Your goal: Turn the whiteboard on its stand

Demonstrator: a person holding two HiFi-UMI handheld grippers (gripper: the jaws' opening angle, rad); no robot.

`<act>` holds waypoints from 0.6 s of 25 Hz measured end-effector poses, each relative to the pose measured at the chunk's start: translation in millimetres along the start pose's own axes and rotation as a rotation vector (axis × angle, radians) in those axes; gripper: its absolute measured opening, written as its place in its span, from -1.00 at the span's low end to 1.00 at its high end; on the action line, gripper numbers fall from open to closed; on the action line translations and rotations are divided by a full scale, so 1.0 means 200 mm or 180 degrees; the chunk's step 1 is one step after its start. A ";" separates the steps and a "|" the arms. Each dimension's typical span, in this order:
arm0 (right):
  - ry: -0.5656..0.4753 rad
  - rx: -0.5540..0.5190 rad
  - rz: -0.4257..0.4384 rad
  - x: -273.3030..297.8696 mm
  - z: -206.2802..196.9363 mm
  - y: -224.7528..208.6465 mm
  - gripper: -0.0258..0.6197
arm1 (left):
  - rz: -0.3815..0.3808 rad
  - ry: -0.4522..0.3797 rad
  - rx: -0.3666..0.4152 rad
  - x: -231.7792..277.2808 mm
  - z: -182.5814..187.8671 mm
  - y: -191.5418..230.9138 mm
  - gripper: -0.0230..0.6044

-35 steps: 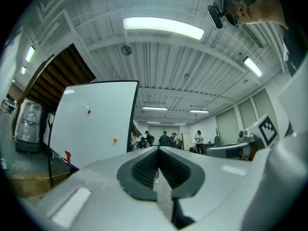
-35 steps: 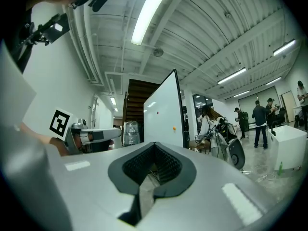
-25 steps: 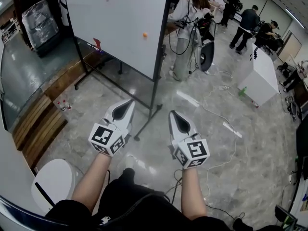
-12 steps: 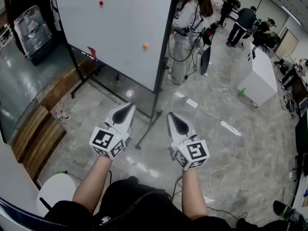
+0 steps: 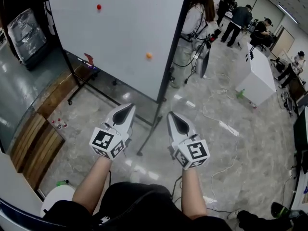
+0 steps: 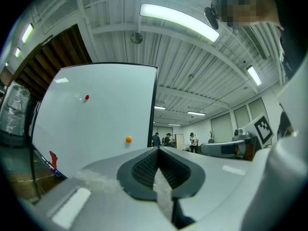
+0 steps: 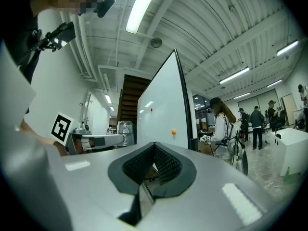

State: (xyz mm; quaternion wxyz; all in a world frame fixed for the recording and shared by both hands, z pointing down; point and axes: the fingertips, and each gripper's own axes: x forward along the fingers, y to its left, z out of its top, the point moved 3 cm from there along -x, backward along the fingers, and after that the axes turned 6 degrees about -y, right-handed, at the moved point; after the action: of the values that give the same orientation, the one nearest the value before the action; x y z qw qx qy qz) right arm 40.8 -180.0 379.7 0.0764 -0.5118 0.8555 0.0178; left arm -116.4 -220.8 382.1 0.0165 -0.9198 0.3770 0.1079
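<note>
White left tool [image 5: 129,107] and right tool [image 5: 172,115], both pressed together, point level toward whiteboard [image 5: 120,32].

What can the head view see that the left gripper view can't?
Only the head view shows the shiny floor, the stand's foot and the wooden benches. Only the left gripper view shows the ceiling with its long lamp. Both show the whiteboard with its red dot and orange dot, and the left tongs, which are shut.
</note>
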 end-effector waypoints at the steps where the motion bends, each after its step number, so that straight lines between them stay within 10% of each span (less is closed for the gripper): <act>1: -0.0001 0.0001 -0.0015 0.03 0.00 0.00 -0.89 | -0.0013 0.0002 -0.0004 0.01 0.00 0.03 -0.92; 15: 0.0069 -0.0069 0.0014 0.25 -0.03 -0.11 -0.89 | 0.0020 0.0043 -0.0082 0.11 -0.06 0.20 -0.92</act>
State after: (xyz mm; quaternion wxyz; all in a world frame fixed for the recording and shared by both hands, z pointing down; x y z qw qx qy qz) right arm 34.9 -235.0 379.6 0.0615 -0.5109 0.8572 0.0217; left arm -125.6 -266.0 390.8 0.0018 -0.9194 0.3785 0.1066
